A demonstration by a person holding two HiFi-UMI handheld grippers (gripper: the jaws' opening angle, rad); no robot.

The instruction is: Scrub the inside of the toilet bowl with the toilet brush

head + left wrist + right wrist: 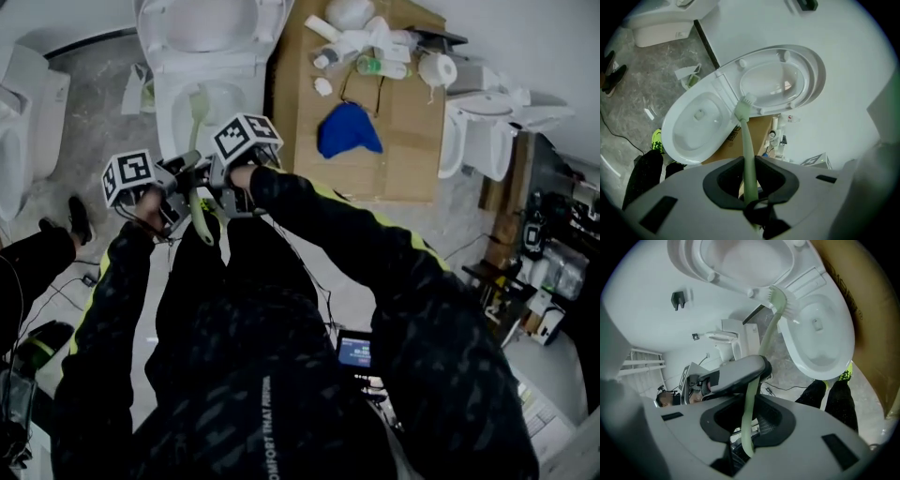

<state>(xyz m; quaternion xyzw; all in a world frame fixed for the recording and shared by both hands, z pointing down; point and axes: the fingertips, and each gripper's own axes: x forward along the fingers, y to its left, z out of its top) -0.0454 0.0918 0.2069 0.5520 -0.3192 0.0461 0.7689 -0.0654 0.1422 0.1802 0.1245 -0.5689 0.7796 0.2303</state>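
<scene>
two-handed hold on the toilet brush (746, 145): the left gripper (750, 185) is clamped on its green handle, and the right gripper (749, 427) is clamped on the same handle just behind it, nearer the free end, likely so the long shaft can be pressed and steered without twisting. ahead of both sets of jaws the bristle head (746, 101) reaches the rear of the toilet bowl (696, 124), below the raised lid (780, 77); whether it touches the porcelain is unclear.
</scene>
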